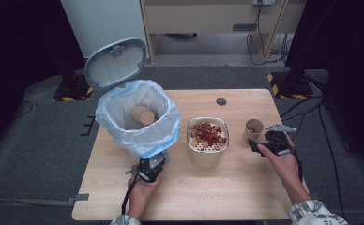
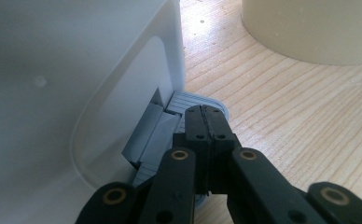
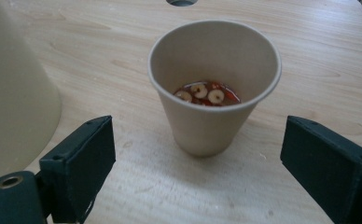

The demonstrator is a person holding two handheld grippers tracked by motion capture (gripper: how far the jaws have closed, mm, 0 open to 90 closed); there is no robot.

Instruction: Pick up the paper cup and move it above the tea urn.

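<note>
Nearest the person, the left gripper (image 1: 153,165) has its jaws pressed together with nothing between them, their tips resting on the grey pedal (image 2: 195,103) at the foot of the white bin (image 1: 138,123); the bin's lid (image 1: 116,62) stands open, which suggests the pedal is being held down for a drop. On the other side, the right gripper (image 1: 260,143) sits just short of a paper cup (image 3: 214,84) standing upright on the tabletop (image 1: 227,197), jaws spread wide on either side of it without touching; in the right gripper view the cup is near the middle between the two black pads and holds a shallow layer of red and pale dried slices. Between the two grippers stands a larger cream container (image 1: 207,140), topped with the same kind of slices. Farther in, a second paper cup (image 1: 142,114) lies tilted inside the bin's blue-white liner (image 1: 163,136). As a judgement, the clearing is about half done: one cup is already binned, and the other has yet to be gripped, lifted, carried over and released into the bin. Whether its contents are meant for the cream container first cannot be told. Counted: two paper cups, one cream container, one bin with one lid and one liner, two grippers.
</note>
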